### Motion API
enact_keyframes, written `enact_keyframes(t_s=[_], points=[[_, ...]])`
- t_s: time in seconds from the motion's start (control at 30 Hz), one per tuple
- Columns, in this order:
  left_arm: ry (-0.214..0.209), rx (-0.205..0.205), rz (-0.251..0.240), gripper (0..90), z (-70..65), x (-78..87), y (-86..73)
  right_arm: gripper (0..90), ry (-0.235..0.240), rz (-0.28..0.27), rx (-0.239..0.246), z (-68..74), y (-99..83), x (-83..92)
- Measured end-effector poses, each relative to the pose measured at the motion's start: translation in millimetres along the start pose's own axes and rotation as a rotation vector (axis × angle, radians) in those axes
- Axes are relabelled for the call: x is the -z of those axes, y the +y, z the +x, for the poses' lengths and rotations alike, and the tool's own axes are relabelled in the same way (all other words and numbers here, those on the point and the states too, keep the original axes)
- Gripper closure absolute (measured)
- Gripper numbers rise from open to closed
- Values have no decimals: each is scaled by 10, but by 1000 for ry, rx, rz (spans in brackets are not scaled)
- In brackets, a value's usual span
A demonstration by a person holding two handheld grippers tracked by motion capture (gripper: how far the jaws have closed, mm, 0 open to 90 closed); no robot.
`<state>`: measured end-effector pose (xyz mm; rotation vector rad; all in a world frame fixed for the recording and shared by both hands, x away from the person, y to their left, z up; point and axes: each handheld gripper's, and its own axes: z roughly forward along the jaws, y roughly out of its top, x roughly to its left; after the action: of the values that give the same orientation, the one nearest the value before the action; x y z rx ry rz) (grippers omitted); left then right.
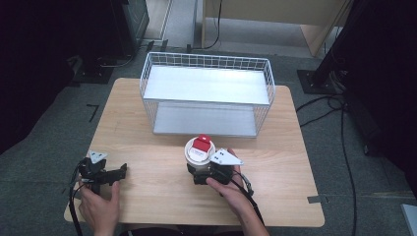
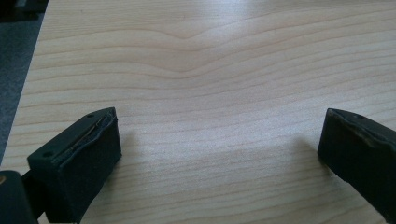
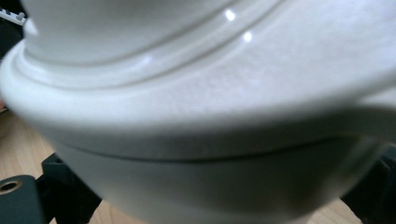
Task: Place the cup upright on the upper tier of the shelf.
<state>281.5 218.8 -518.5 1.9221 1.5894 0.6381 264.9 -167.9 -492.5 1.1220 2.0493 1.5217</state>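
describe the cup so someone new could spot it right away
Start at the white wire basket at the back of the wooden table. Just in front of its open side stands the cup, between the right claw's jaws. It is white, lidded, with a red tab on top.

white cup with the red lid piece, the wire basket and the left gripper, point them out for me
white cup [image 1: 199, 150], high view, on its lid beside the red piece
wire basket [image 1: 206, 61], high view, on its far top rim
left gripper [image 1: 123, 169], high view, at the tips of its jaws
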Motion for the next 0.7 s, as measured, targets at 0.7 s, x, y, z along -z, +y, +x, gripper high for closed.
enact_keyframes(t_s=[0.7], points=[[0, 0, 0, 0, 0, 0, 0, 84, 9, -93, 19, 21, -33, 26]])
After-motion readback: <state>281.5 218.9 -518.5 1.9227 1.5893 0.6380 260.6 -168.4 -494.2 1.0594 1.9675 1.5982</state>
